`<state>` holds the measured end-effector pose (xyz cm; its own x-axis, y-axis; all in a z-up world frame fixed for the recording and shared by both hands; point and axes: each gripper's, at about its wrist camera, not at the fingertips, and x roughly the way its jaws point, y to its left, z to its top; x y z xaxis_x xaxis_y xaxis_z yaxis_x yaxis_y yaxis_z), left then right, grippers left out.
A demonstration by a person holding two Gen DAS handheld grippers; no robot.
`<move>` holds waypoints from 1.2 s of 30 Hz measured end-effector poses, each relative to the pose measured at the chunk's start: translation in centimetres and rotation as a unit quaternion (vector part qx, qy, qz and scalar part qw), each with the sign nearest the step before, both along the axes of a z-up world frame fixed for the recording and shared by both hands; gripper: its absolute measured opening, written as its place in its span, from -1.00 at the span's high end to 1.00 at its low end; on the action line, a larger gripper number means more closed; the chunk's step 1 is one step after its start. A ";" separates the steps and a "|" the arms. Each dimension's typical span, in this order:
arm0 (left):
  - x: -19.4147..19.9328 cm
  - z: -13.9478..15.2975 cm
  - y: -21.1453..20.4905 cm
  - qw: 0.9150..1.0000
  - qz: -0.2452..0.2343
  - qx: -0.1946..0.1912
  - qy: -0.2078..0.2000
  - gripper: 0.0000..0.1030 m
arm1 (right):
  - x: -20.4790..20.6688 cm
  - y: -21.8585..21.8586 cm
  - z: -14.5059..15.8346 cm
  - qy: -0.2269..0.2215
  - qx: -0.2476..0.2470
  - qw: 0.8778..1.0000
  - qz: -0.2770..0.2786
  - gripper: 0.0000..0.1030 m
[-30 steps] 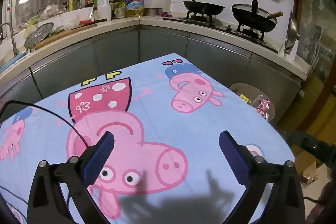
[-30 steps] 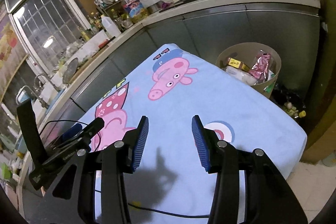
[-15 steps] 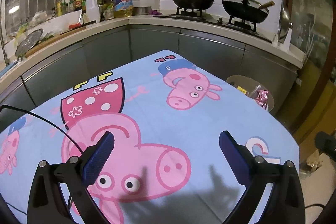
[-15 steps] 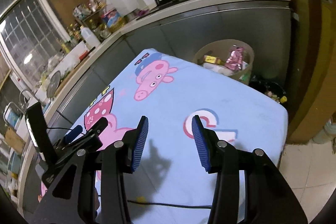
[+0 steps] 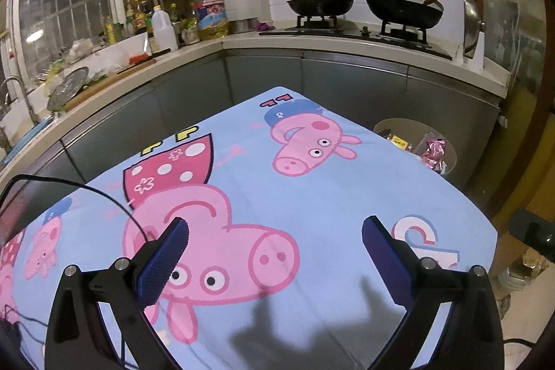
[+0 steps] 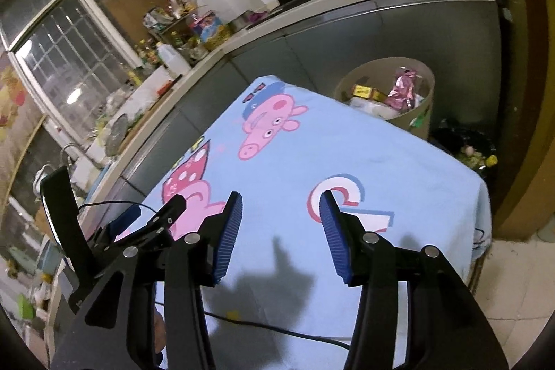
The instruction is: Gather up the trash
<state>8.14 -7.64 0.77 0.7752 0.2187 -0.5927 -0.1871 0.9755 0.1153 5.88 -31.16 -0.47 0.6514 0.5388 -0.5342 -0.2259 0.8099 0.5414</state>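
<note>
Both grippers, left [image 5: 274, 252] and right [image 6: 280, 227], hang wide apart and hold nothing over the cloth [image 5: 312, 196], since the trash [image 6: 402, 89] sits in the bin [image 6: 425, 113] at two o'clock.

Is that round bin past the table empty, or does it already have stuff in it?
Not empty. The trash bin holds a pink shiny wrapper, a yellow box and white waste. How deep the pile goes cannot be told.

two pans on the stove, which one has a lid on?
The right pan, nearest the counter's end: a glass lid with a black knob covers it. The left pan is open, with a long handle pointing left.
</note>
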 end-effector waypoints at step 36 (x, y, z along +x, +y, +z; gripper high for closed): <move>-1.4 1.6 -1.8 0.994 0.076 0.077 0.013 -0.93 | -0.8 -1.5 -1.5 0.001 0.060 0.997 0.046 -0.05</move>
<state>6.76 -9.48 2.41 0.7114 0.4221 -0.5619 -0.3265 0.9065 0.2676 5.12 -32.70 -2.00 0.5958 0.6562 -0.4632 -0.2949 0.7151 0.6338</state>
